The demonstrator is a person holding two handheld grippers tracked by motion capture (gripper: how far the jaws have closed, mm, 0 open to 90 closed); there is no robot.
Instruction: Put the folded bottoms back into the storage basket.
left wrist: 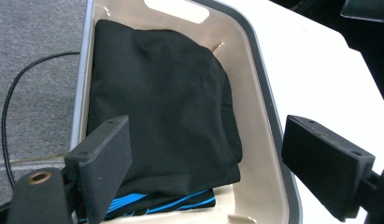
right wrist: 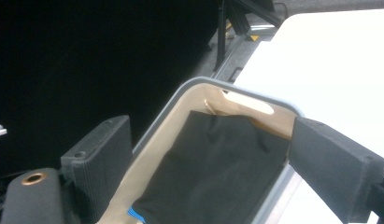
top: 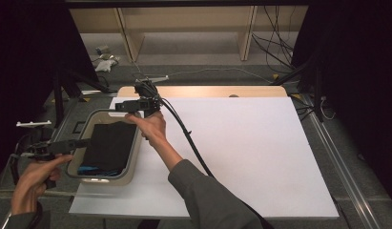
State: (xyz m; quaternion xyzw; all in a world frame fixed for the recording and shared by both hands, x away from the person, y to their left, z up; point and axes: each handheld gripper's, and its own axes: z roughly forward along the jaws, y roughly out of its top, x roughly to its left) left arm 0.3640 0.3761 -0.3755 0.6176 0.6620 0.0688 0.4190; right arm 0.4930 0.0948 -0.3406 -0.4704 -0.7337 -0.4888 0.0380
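So the big white worktop (top: 241,152) is basically bare, and everything that matters sits at its left edge: a beige bin (top: 135,157) with a grey rim and cut-out handles. Inside it lies a folded black cloth (top: 110,145), flat and fairly neat, taking up most of the bin floor, with something black with blue stripes (left wrist: 180,203) peeking out from under its near end. Looks to me like the packing part is pretty much done, since the cloth is fully inside, nothing hangs over the rim and nothing else waits on the worktop. The left hand-held gripper (top: 84,142) hangs just over the bin's left rim, jaws spread wide with nothing between them; in the left gripper view they frame the cloth from above without touching it. The right hand-held gripper (top: 121,106) sits up at the far end of the bin, also spread and empty, and in the right gripper view the bin's rim and far handle slot show between its jaws. What's left, if anything, is my guess: maybe a pat-down of the cloth, or grabbing the bin by its ends to move it. I can't tell whether more clothes are meant to go in.
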